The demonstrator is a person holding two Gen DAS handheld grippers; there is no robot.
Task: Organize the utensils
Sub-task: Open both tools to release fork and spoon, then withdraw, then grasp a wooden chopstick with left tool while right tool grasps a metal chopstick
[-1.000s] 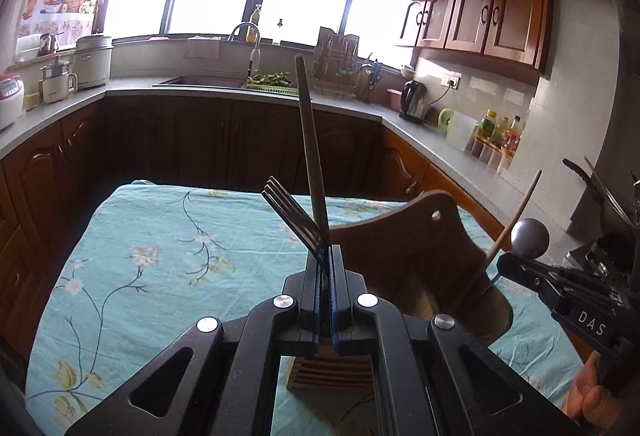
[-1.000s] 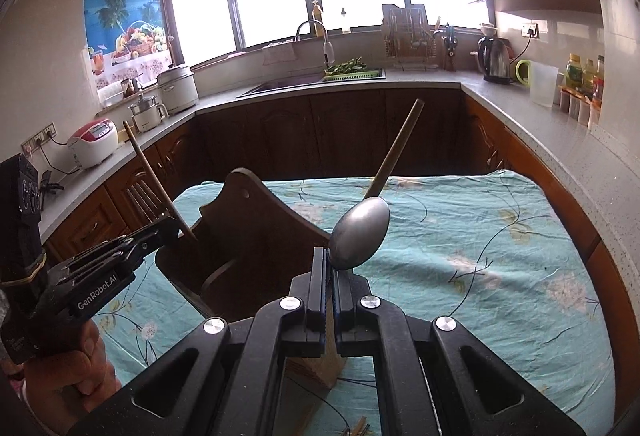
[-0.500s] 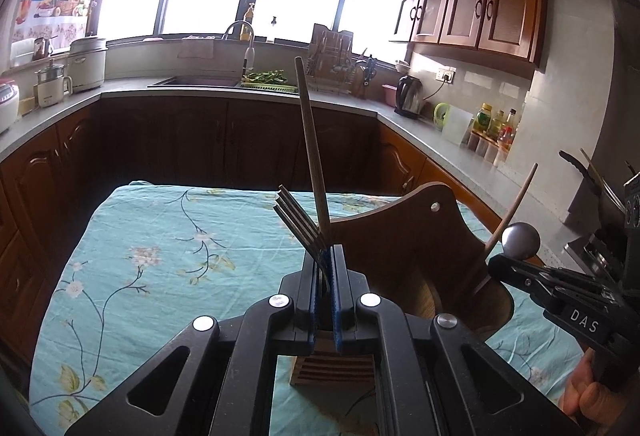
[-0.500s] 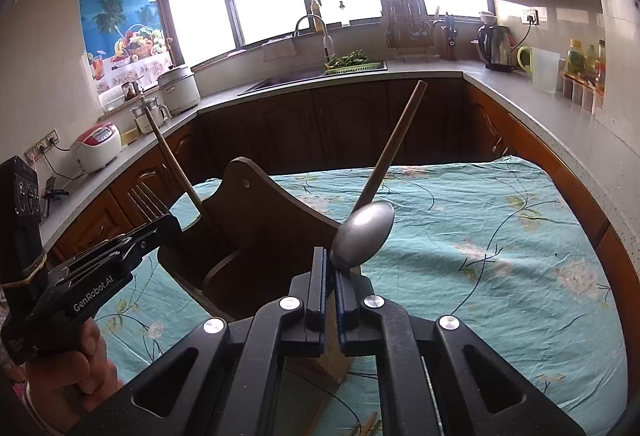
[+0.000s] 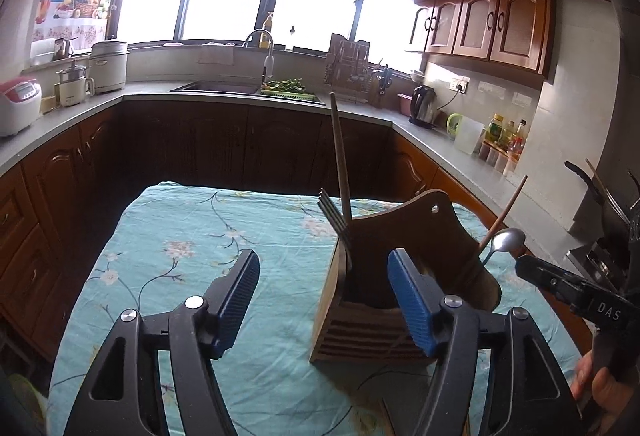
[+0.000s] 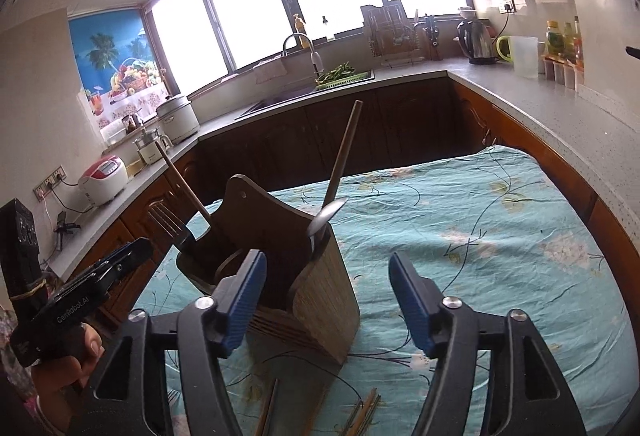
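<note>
table point(image 5: 168, 276) under a teal floral cloth, kitchen counters all round. wooden utensil holder point(image 5: 384, 276) stands on it, just ahead of both tongs.

change: half a second ago both tongs were clamped, left on the fork, right on the spoon. now both are spread wide with nothing between the pads. left tongs point(image 5: 324, 300) empty, right tongs point(image 6: 326, 300) empty.

fork point(image 5: 334, 215) now stands tines-up in the left compartment of the holder, beside a long wooden handle point(image 5: 340, 151), probably a chopstick or stick tool. spoon point(image 6: 326, 215) stands bowl-up in the right compartment, next to another wooden handle point(image 6: 344, 155). in the left view the spoon shows at point(image 5: 506, 240).

meaning: looks like both pieces were released into the holder together, so this pair is done. loose chopsticks point(image 6: 362, 412) lie on the cloth in front of the holder, near the bottom edge of the right view, likely next to be picked up.

writing: "GenRobot.AI" on the side of the left tongs body as seen from the right view. "DAS" on the right tongs body as seen from the left view. nothing else readable; bottle labels on the counter too small.
</note>
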